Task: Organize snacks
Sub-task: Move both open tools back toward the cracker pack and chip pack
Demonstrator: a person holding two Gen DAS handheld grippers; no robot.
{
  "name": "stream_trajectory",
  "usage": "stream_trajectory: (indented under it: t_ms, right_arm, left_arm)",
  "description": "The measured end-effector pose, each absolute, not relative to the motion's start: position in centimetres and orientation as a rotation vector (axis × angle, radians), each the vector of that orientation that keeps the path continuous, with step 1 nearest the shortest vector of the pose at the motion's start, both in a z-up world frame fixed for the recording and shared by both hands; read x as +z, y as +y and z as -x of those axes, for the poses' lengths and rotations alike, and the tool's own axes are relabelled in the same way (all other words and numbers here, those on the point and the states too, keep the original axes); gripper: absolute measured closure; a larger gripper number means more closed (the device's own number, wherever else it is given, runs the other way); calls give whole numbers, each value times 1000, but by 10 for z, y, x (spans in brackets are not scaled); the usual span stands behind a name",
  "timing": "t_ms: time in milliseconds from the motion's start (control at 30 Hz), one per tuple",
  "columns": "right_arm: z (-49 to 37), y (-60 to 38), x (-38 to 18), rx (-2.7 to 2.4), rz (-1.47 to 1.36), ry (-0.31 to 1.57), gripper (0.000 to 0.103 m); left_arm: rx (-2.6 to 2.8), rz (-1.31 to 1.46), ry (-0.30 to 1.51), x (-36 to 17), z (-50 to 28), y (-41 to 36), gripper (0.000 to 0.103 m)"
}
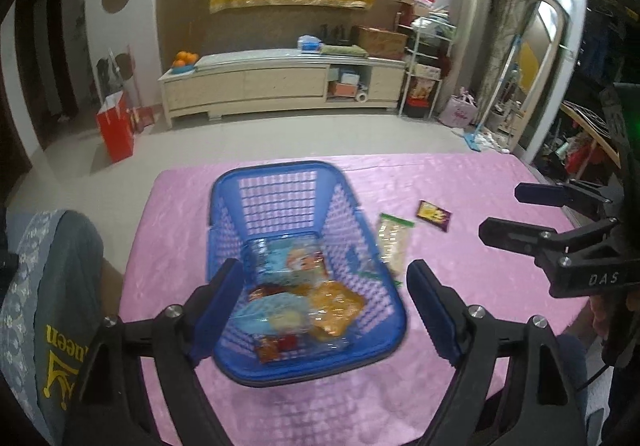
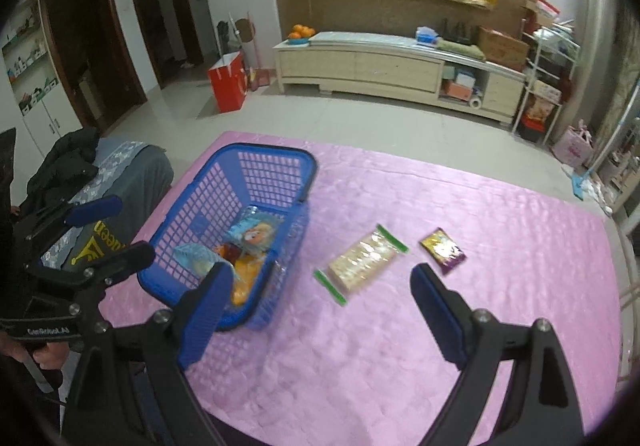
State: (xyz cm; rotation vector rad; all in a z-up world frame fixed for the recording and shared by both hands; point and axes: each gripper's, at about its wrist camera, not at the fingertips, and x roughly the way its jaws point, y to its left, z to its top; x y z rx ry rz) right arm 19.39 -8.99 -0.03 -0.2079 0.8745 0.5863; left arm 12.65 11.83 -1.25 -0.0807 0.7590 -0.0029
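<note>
A blue plastic lattice basket (image 1: 280, 205) sits on the worktop covered with a pink quilted cloth (image 2: 440, 326), toward its left side. Inside the basket lie several snack packets: a light-blue packet with a cartoon figure (image 1: 292, 260), an orange-yellow clear bag (image 1: 336, 308) and a small red packet (image 1: 276, 346) near the front wall. Outside the basket, just to its right on the cloth, lies a clear cracker pack with green end strips (image 2: 360, 258), and near that, further right, a small purple and yellow sachet (image 2: 443, 250); the two do not touch.

The left gripper (image 1: 326, 306) hovers over the front of the basket, its blue-padded fingers (image 1: 434, 310) spread wide and holding nothing. The right gripper (image 2: 320, 310) hangs above the cloth in front of the cracker pack, its fingers (image 2: 438, 314) likewise spread apart and empty.
</note>
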Motion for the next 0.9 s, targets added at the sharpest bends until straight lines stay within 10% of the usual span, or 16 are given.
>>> stream_trajectory:
  t_ms: [900]
  right_arm:
    - [-220,-212,-46,480,191,895,10]
  left_arm:
    - [-168,-66,821,-49,-183,-36,21]
